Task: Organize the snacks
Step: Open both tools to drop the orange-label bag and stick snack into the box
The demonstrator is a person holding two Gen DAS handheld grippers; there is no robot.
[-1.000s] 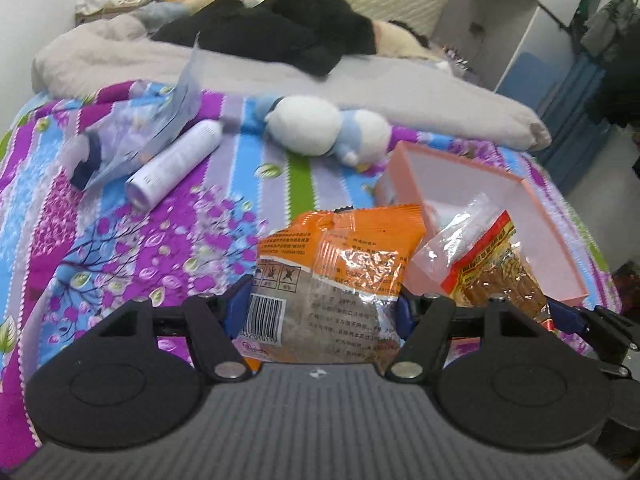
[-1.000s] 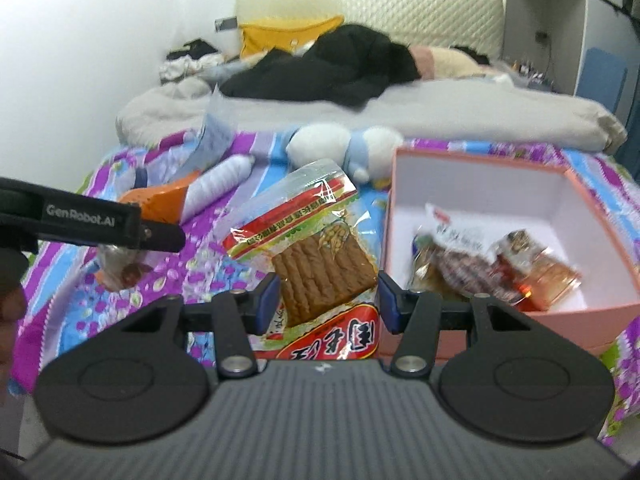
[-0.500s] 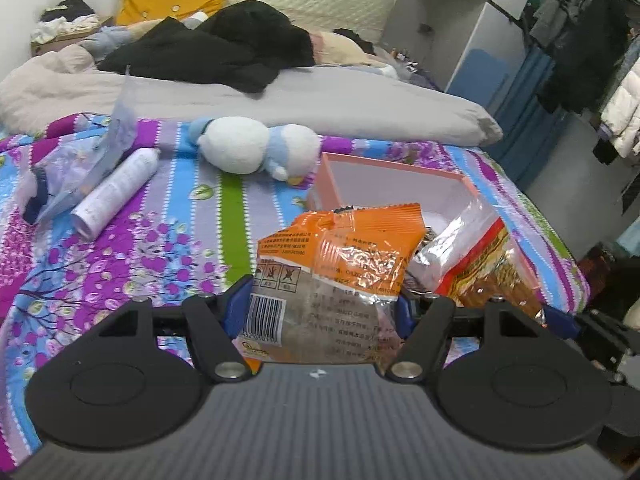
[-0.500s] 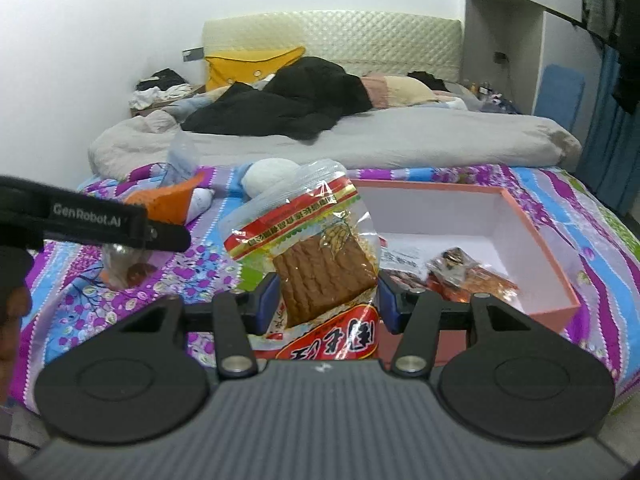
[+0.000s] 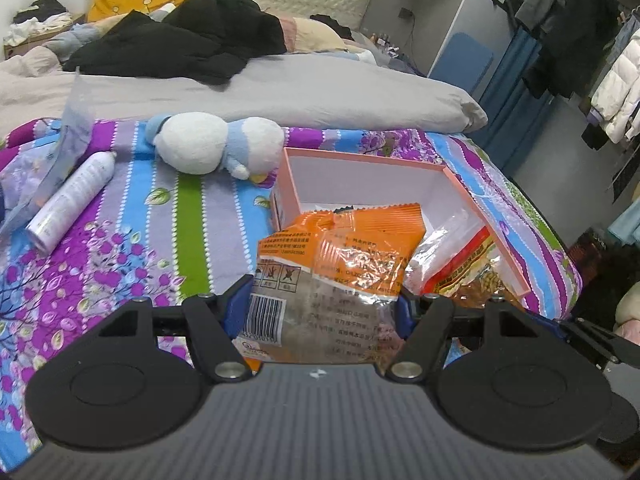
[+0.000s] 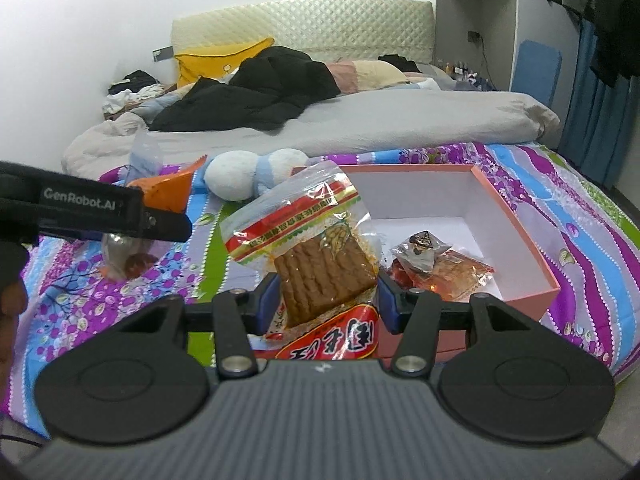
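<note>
Nearest us, our left gripper (image 5: 322, 312) pinches an orange snack bag (image 5: 340, 264) and our right gripper (image 6: 327, 298) pinches a red-banded clear snack pack (image 6: 316, 248), both raised before the pink box (image 6: 516, 216) holding two small wrapped snacks (image 6: 436, 260), beyond it a plush toy (image 5: 216, 150).

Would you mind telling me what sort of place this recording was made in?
Most likely a lived-in bedroom: a bed with a quilted headboard and a grey duvet, a plush toy on the striped bedspread, and coats hanging at the side.
</note>
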